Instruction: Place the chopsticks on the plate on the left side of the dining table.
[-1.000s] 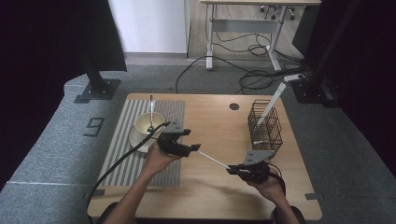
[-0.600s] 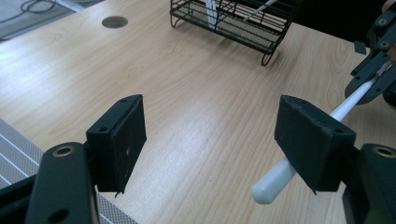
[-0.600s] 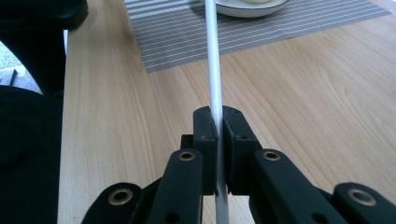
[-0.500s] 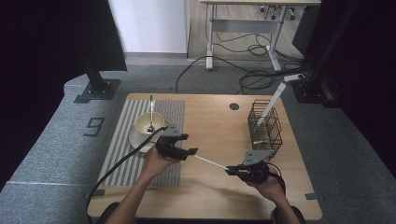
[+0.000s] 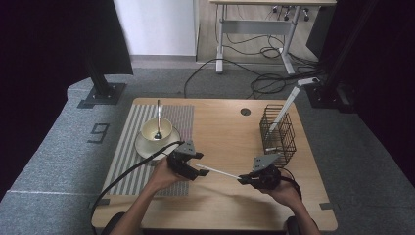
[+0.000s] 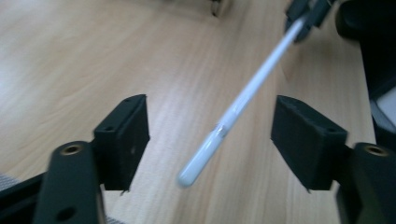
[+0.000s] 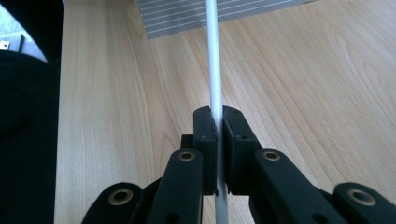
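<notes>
A: White and slender, the stick (image 5: 219, 171) was a smooth, straight rod with a rounded tip and a faint seam a short way behind that tip, as the left gripper view showed (image 6: 243, 100).

B: Where did it lie?

A: It was held off the wooden table (image 5: 220, 132), spanning the gap between the two grippers. The right gripper (image 7: 217, 123) had its jaws pressed tight on one end.

B: And the left gripper (image 6: 210, 135)?

A: Its jaws stood apart on either side of the rounded tip, touching nothing, and had just been closing a little.

B: What else was on the table?

A: A striped mat (image 5: 142, 147), a cup (image 5: 156, 129) on a saucer (image 5: 142, 147) with a spoon (image 5: 158, 117) in it, and a wire basket (image 5: 277, 129), well apart from the stick.
</notes>
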{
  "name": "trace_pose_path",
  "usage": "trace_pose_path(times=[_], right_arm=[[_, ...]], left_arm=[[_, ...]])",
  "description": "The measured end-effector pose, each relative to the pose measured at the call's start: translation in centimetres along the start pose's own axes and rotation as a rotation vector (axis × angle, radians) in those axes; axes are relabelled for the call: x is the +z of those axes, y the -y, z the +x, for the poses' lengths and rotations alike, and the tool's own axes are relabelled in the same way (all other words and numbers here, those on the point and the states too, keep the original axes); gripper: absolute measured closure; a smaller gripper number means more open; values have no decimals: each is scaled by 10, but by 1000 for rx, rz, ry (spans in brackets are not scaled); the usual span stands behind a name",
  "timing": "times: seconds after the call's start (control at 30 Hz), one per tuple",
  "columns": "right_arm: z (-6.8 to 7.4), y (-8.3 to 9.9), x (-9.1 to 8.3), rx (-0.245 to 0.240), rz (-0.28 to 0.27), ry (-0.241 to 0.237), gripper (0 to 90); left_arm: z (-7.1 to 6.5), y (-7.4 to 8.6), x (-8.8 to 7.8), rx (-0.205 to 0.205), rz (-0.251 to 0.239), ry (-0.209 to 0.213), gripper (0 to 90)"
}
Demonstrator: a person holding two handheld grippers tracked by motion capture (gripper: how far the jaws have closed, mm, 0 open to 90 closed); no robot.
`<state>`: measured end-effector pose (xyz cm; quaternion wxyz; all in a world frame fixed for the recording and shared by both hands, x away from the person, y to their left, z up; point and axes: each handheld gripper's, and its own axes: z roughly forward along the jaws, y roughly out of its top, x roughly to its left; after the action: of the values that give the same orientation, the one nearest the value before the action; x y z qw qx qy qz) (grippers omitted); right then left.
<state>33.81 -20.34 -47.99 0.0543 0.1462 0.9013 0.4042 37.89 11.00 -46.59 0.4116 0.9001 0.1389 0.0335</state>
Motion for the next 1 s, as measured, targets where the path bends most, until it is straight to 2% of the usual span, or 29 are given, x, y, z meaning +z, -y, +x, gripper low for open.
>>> trace_pose_path(times=[0.1, 0.3, 0.6, 0.73, 1.0], right_arm=[[0, -4, 0, -17, 23, -15, 851], [0, -9, 0, -35, 43, -38, 851], [1, -8, 4, -45, 66, -68, 850], [0, -9, 4, -47, 61, -81, 851], [1, -8, 4, -56, 56, -100, 847]], left_arm=[[-5, -2, 6, 35, 32, 26, 331], [-12, -2, 13, 102, 97, 47, 409], [-13, -3, 14, 122, 125, 85, 602], [-13, -2, 15, 139, 147, 95, 653], [-13, -1, 13, 160, 142, 132, 738]])
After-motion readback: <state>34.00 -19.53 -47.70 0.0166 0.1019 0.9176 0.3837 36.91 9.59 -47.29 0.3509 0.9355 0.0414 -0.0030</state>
